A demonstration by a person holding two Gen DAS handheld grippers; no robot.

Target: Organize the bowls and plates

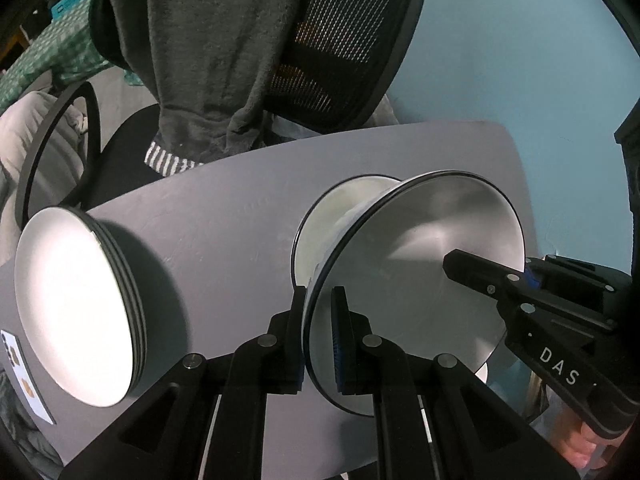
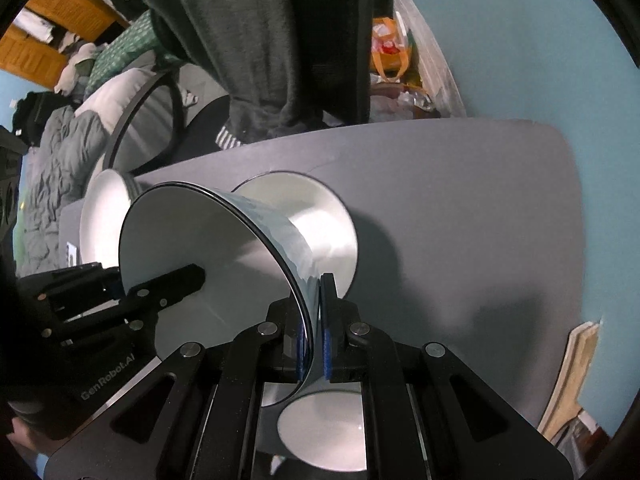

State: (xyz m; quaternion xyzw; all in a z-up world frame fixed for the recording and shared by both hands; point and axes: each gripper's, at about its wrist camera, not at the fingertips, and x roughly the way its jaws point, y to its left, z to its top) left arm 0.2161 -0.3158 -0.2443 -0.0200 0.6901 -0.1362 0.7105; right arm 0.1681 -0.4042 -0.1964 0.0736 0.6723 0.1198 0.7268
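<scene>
Both claws are clamped on one bowl: the left claw [image 1: 318,336] pinches its rim at 6 o'clock in its own view, and the right claw [image 2: 314,332] pinches the opposite rim. The bowl [image 1: 420,280] hangs above the table [image 1: 224,208], over another bowl [image 1: 340,220]. A plate stack [image 1: 76,308] sits at 9 o'clock. I judge this the carrying step; next, lower it level into the bowl below, then release both sides together.

Glossy plate [image 1: 420,264], matt table [image 1: 224,216]

Mesh chair [image 1: 352,40], grey towel [image 1: 208,52], perhaps bedding [image 2: 64,152]
</scene>
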